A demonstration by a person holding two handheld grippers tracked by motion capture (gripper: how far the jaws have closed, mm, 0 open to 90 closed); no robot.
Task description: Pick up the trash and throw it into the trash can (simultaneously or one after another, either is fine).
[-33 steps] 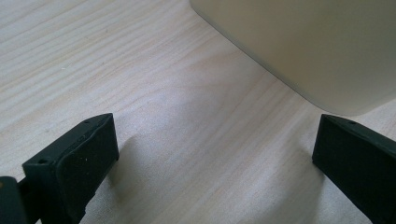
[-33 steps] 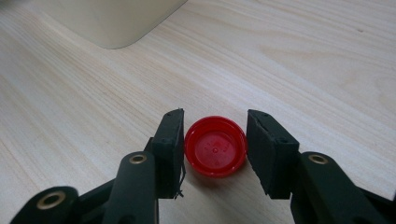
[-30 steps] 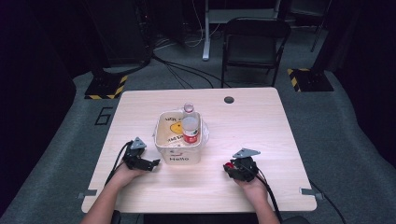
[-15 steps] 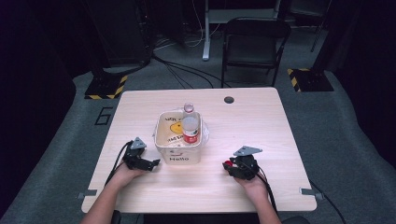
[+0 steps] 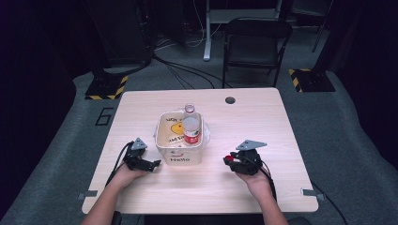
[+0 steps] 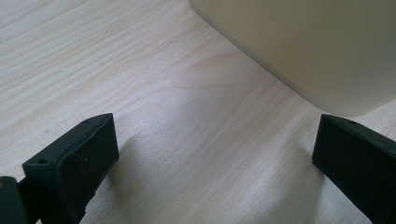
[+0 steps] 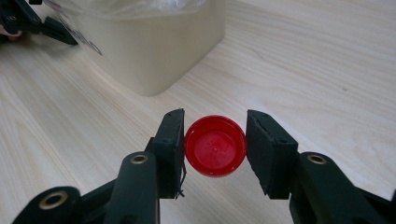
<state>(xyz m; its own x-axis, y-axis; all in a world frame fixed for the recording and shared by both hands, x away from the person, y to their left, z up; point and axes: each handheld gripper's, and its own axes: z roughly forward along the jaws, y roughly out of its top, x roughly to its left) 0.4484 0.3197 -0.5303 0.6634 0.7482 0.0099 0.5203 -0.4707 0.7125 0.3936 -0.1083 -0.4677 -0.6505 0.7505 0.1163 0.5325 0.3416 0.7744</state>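
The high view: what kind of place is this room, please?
Probably a lab or workshop set up for recording, not a home. A lone wooden table stands on grey carpet, loose cables run across the floor, and yellow-black hazard-striped bases sit at both sides near a black folding chair.

My right gripper holds a red cap just off the table, right of the cream bin. A capless bottle stands tilted in the bin. My left gripper rests on the table, tips nearly at the bin.
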